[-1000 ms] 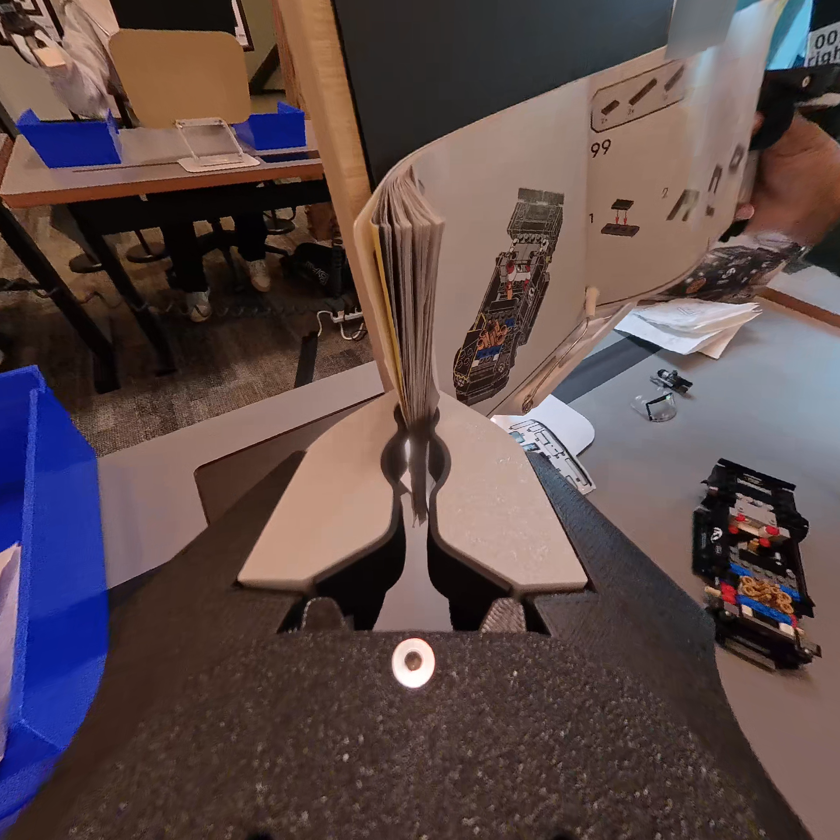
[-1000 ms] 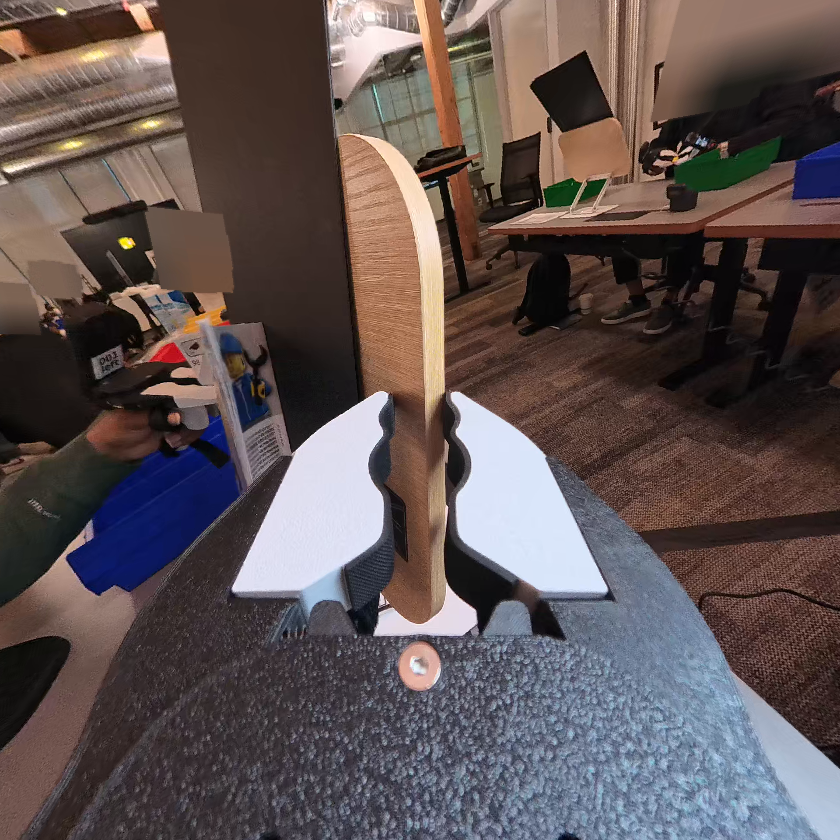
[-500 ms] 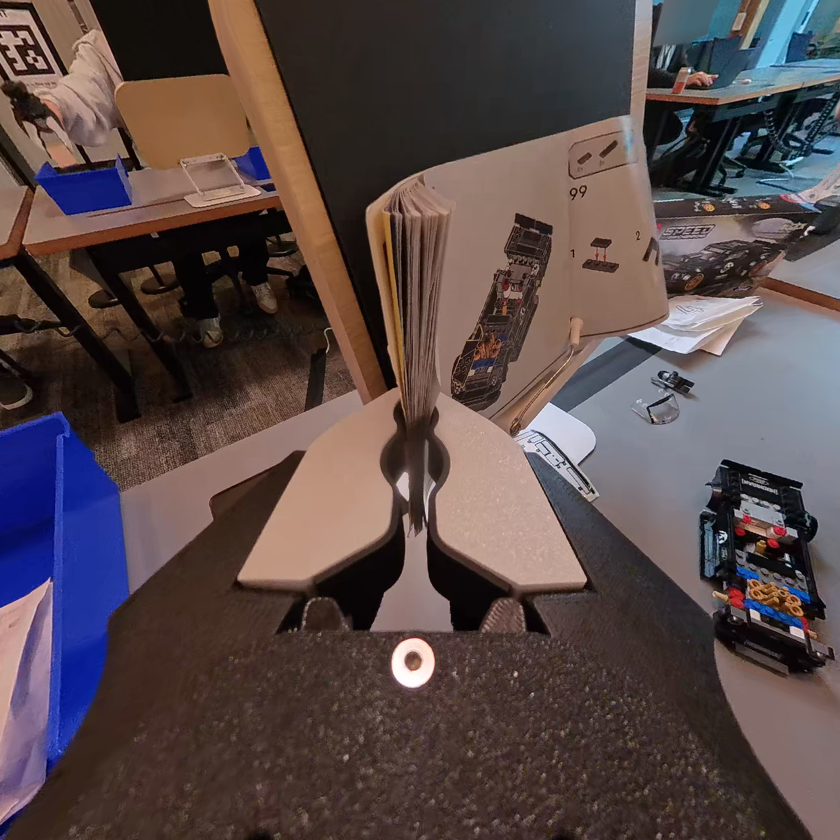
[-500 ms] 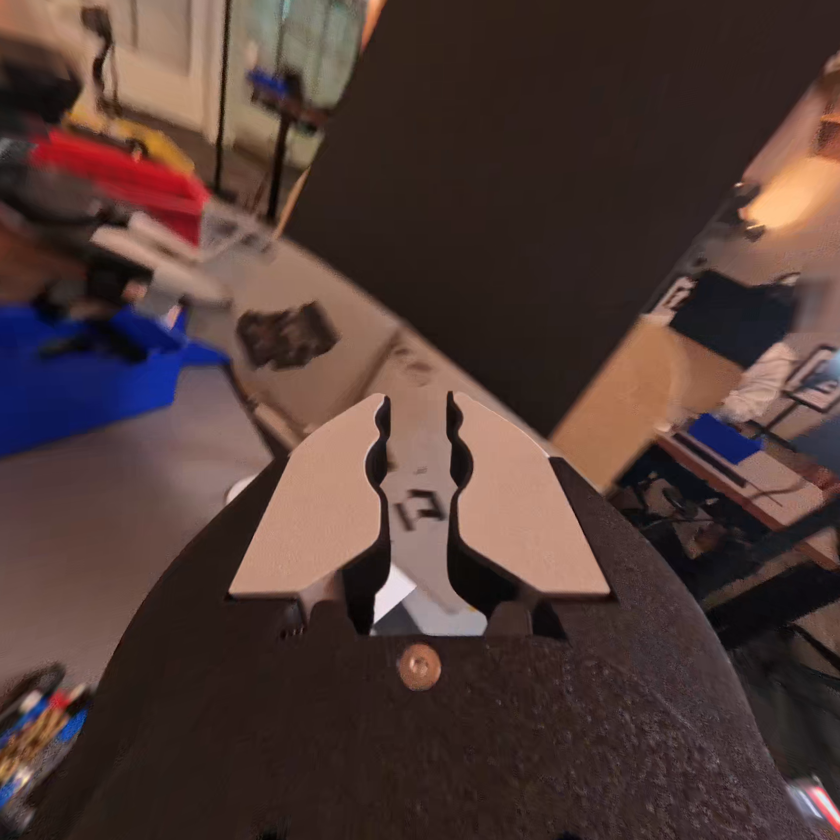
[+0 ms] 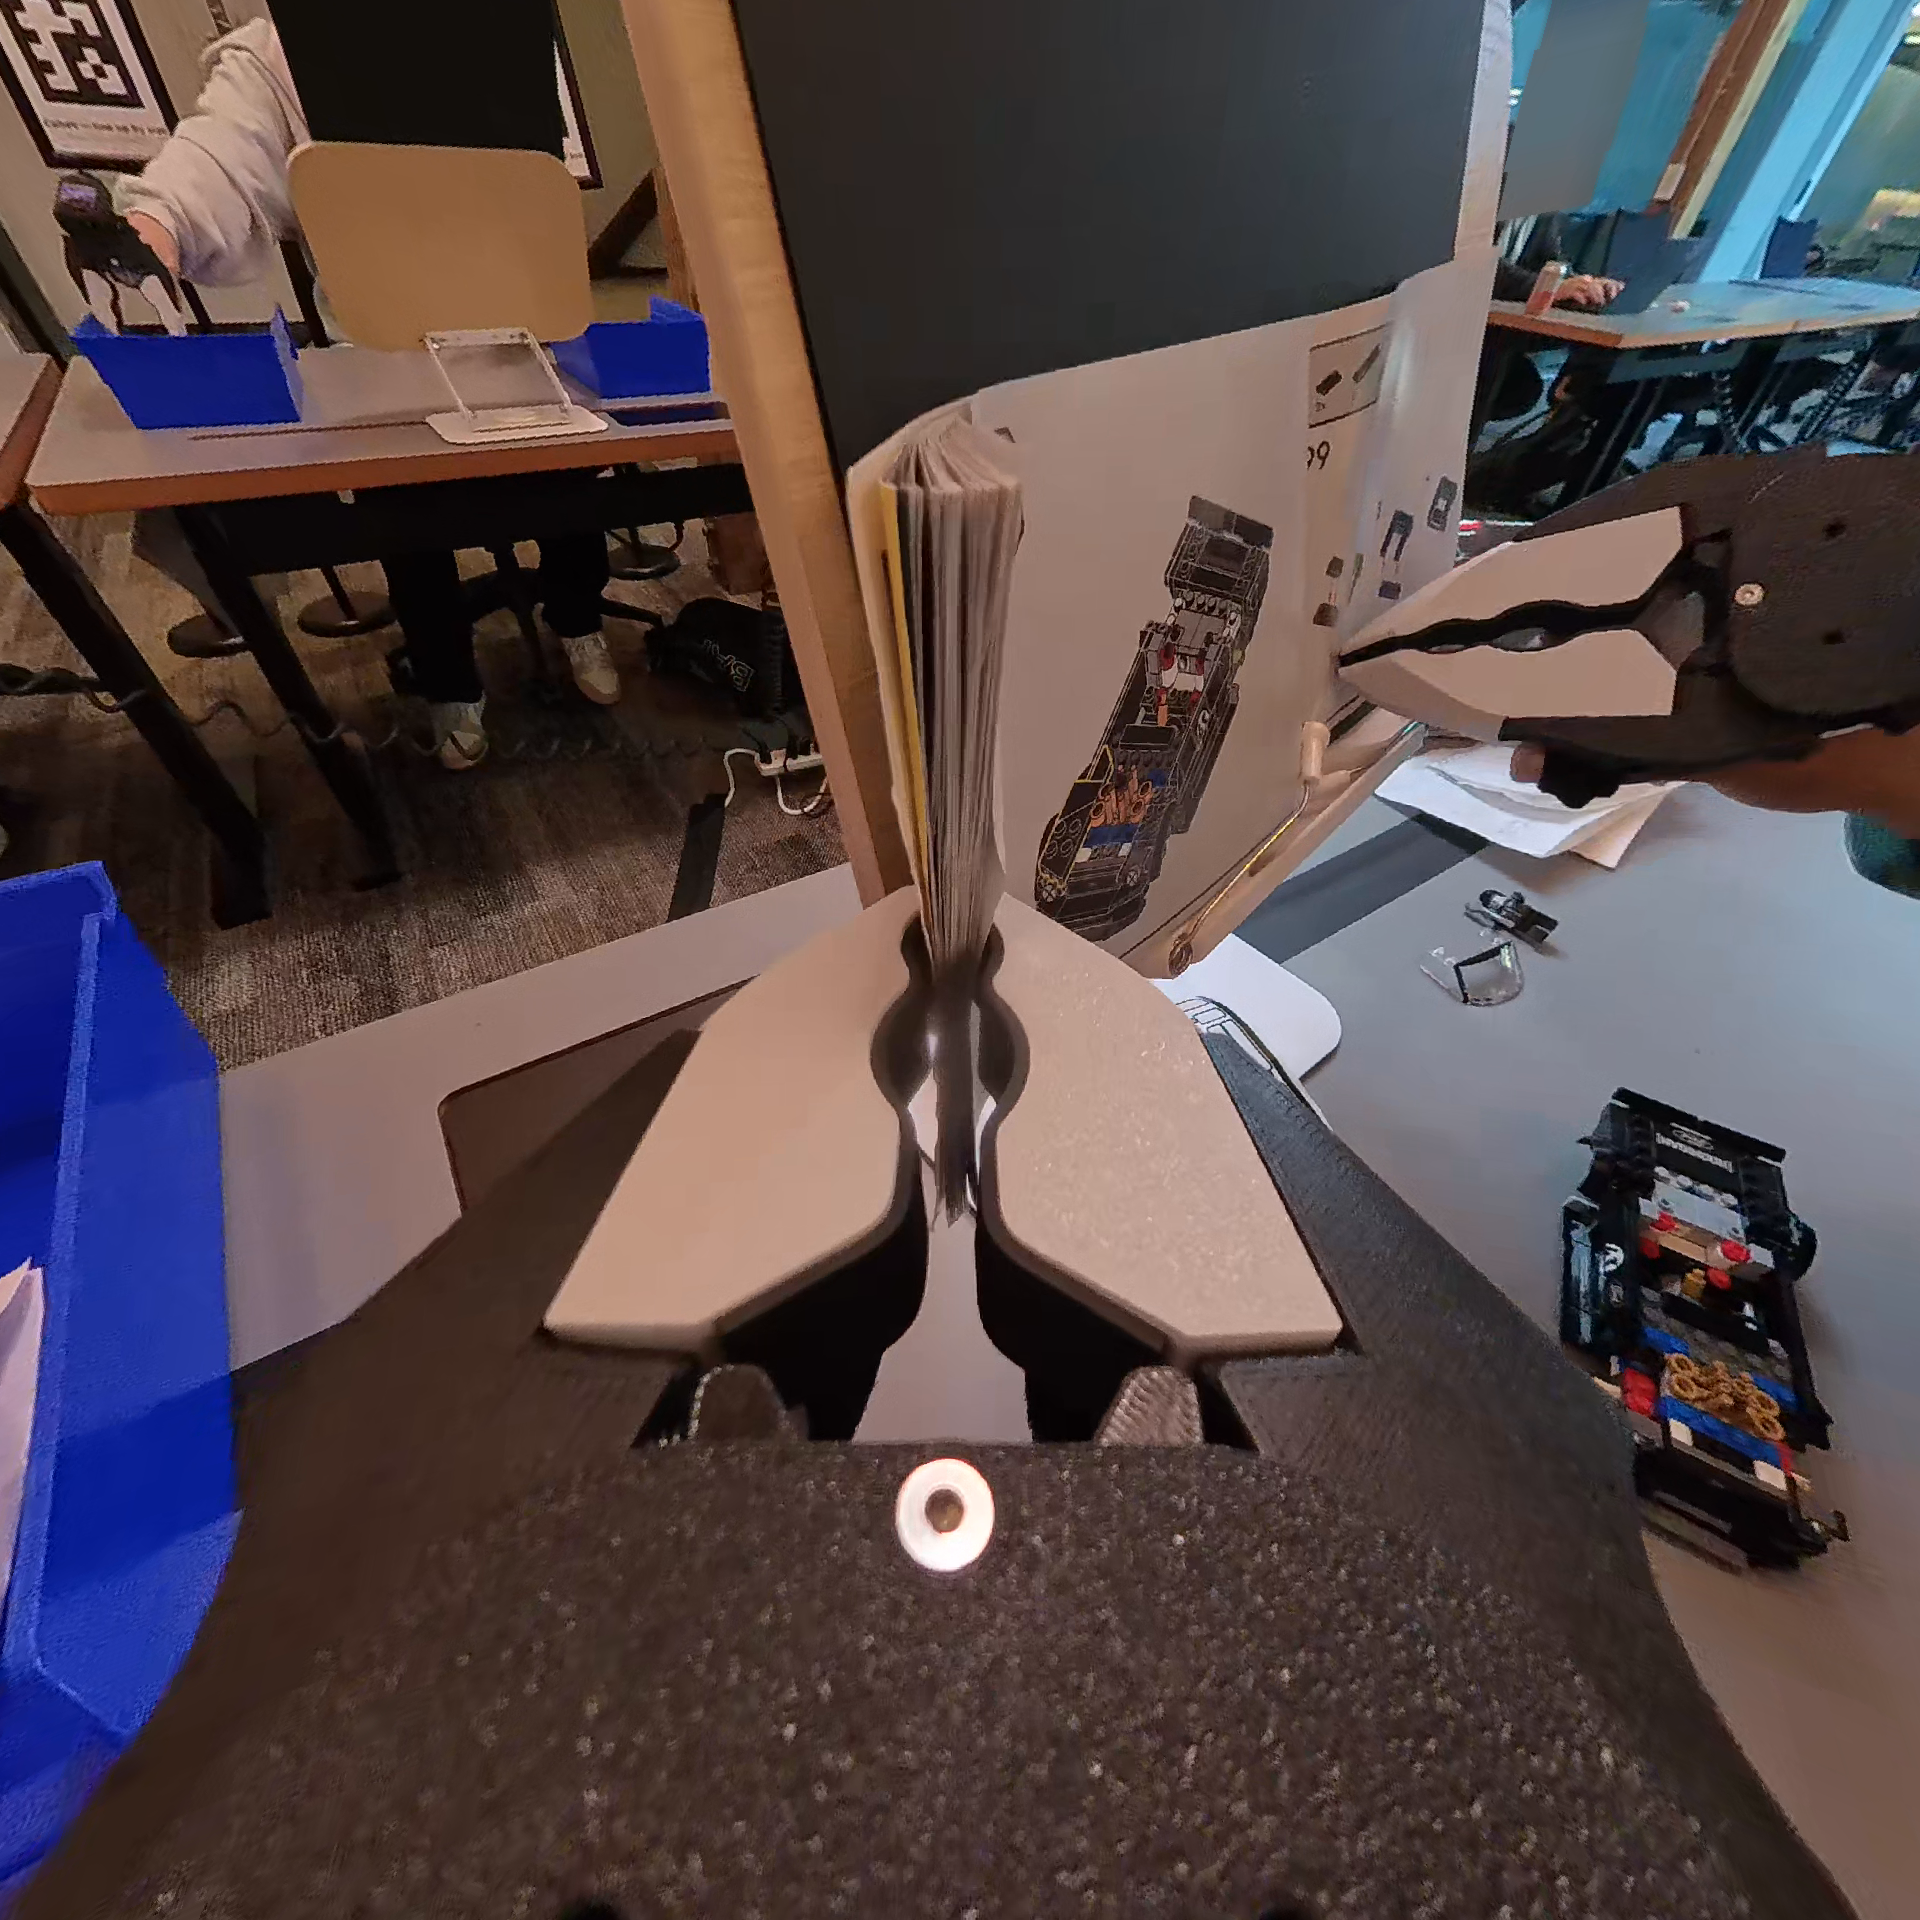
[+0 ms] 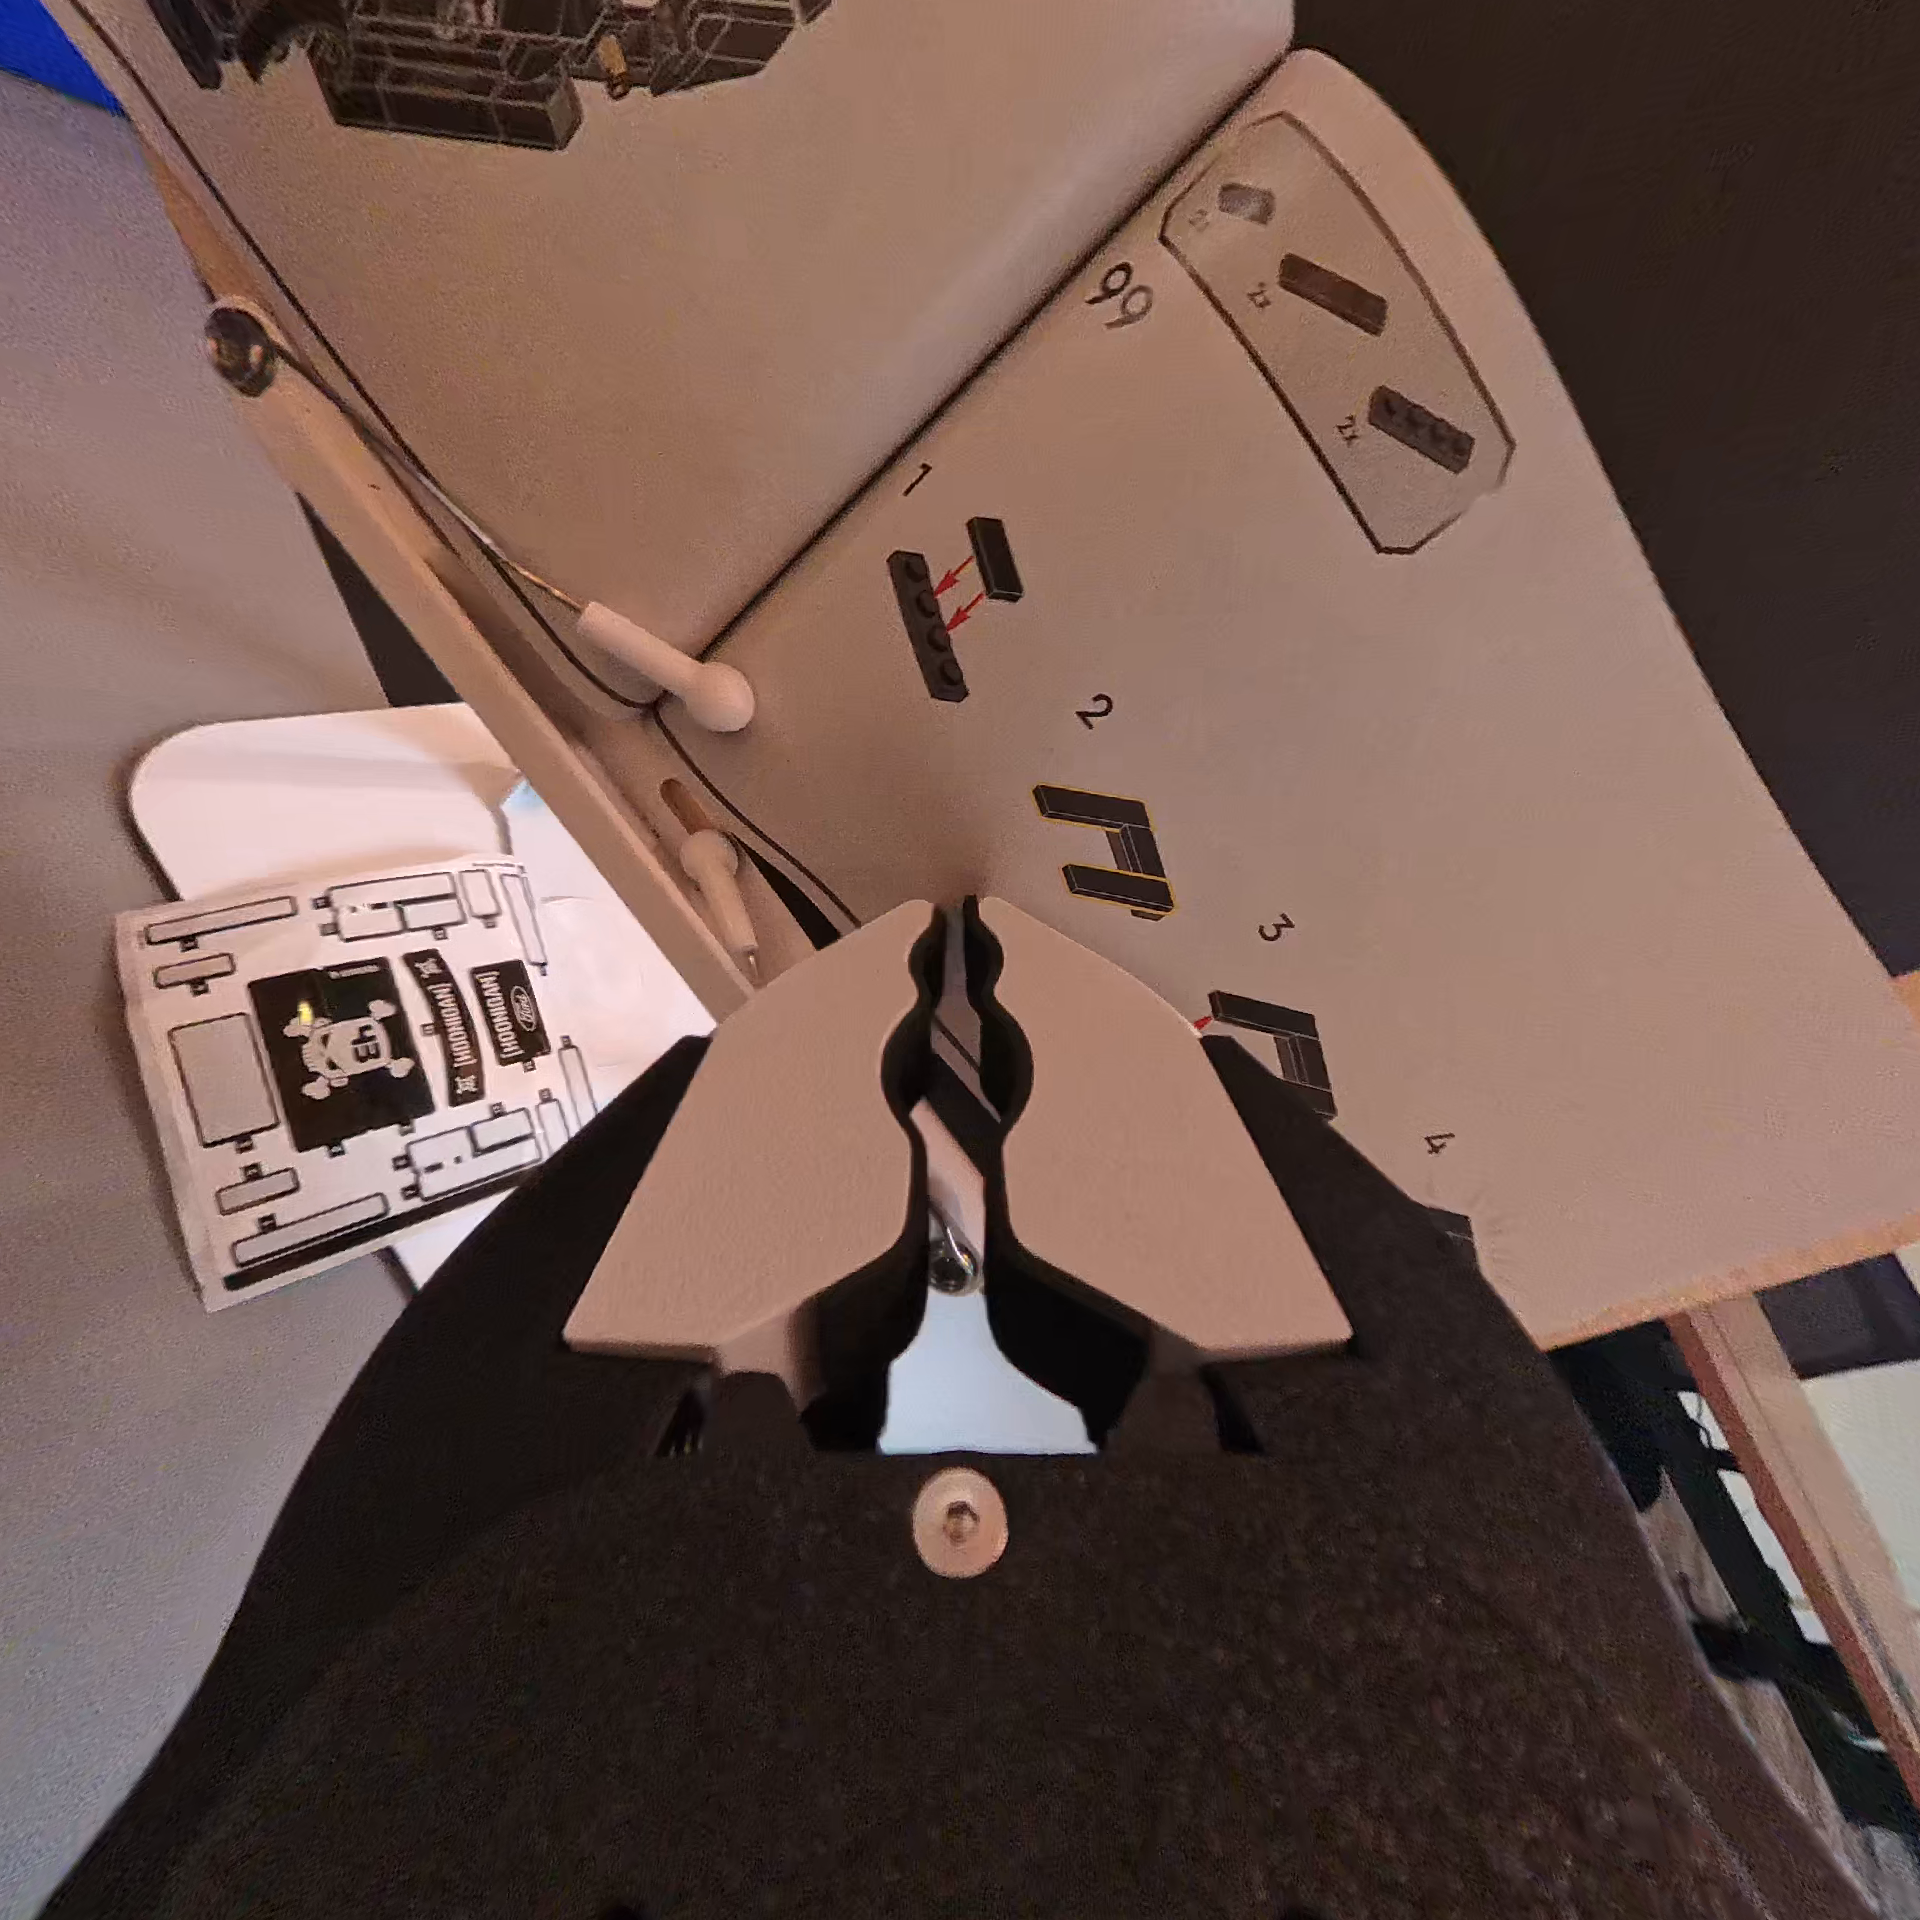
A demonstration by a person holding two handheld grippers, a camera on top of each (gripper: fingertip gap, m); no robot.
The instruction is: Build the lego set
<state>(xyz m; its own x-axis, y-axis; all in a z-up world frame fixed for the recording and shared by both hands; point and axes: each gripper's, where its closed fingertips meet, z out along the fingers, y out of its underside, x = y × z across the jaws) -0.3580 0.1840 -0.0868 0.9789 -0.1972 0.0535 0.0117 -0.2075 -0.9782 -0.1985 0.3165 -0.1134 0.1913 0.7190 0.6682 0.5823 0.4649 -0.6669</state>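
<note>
The instruction booklet (image 5: 1195, 623) stands open on a book stand, showing a car drawing and numbered steps. My left gripper (image 5: 951, 940) is shut on the thick stack of turned pages (image 5: 961, 675) and holds it upright. My right gripper (image 5: 1345, 657) comes in from the right with its jaws together and its tips against the lower part of the open page (image 6: 1039, 416). In the right wrist view the right gripper (image 6: 958, 906) hides the page's lower edge; I cannot tell if it pinches paper. The part-built black lego car (image 5: 1694, 1351) lies on the grey table to the right.
A blue bin (image 5: 104, 1247) stands at the left. A sticker sheet (image 6: 343, 1060) lies by the stand's white base (image 6: 312, 790). The stand's white-tipped page holder (image 6: 717, 707) rests on the page. A small black piece (image 5: 1512, 914), a clear piece (image 5: 1475, 977) and loose papers (image 5: 1507, 810) lie beyond the car. Across from one pair of fingers to the other is roughly 20 centimetres. The part-built black lego car (image 5: 1694, 1351) lies around 25 centimetres away from my right fingertips.
My right gripper let go of the wooden stand board, swung round and closed with its tips on the open page. My left gripper kept its hold on the page stack.
</note>
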